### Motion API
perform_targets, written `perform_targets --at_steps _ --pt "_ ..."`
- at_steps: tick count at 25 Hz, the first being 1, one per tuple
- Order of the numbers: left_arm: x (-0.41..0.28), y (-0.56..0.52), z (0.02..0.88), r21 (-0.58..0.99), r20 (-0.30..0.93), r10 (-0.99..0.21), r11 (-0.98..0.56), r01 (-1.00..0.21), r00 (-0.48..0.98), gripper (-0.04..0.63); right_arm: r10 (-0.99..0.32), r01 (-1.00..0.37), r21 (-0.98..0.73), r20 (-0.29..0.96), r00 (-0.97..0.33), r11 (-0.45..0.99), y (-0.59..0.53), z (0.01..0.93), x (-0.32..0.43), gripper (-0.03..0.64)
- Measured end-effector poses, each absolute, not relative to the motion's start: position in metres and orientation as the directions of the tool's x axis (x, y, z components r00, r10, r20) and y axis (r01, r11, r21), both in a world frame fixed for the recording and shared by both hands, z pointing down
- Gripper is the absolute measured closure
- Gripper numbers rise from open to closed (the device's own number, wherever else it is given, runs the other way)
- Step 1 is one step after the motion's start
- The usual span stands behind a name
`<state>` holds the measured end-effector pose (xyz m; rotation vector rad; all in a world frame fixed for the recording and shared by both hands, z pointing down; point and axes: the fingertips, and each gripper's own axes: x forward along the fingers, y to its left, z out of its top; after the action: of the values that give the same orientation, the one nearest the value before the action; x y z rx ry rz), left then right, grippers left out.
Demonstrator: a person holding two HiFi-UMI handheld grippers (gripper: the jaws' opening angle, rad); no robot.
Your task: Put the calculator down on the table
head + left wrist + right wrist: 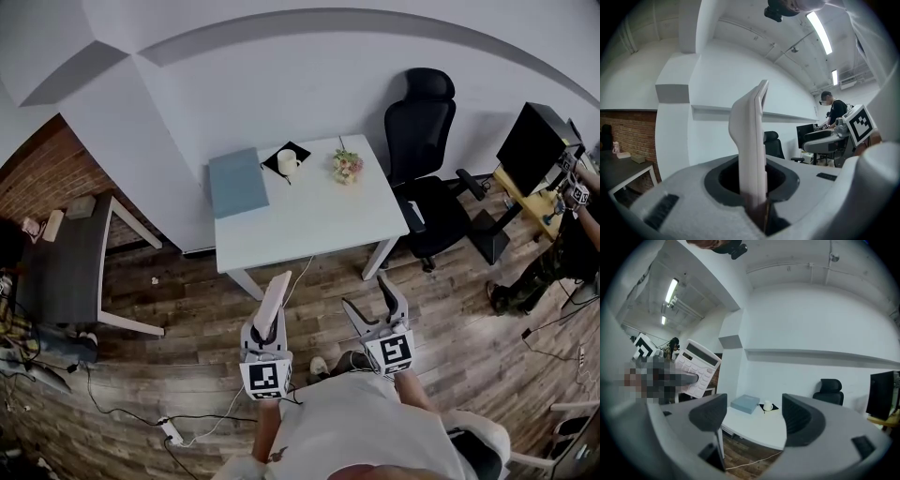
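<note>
While the head view looks steeply down on a wooden floor (187, 314), two hand-held grippers are counted side by side at the near edge, both pointing toward the far wall. The left gripper (266, 330) is clenched on one calculator (274, 298), a pale unit gripped at its lower end and standing on edge out of the jaws. The left gripper view shows its thin side rising from the closed jaws, and the right gripper view shows its key face and display off to the left. The calculator is in the air on the near side of the white table (309, 225) and does not touch it. The right gripper (372, 309) has its jaws spread apart with nothing between them; its own view shows the white table through the gap. That table, one of two counted, stands against the far wall and carries four items. These are one grey-blue book (237, 182) at the far left corner, one black mat (298, 150) just right of it, one white cup (287, 162) on the mat, and one small bunch of flowers (347, 166) further right, apart from the cup. One black office chair (422, 141) stands just right of this table. The second table (66, 272), dark, sits well apart at the left. One black monitor (534, 145) and one person (567, 244) are at the far right. One white power strip (172, 431) lies on the floor, near left.
</note>
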<state>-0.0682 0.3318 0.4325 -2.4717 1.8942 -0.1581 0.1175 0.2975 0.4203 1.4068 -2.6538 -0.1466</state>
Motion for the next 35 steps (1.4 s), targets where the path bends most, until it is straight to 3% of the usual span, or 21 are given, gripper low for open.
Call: perform_targets --at_steps 35 --pt "-0.105 0.196 0.441 -0.070 0.078 -0.970 -0.235 -0.969 0.229 0.528 -0.830 -0.813 0.168 0.123 -0.544 0.557 0.157 0.436 0.087 0.261"
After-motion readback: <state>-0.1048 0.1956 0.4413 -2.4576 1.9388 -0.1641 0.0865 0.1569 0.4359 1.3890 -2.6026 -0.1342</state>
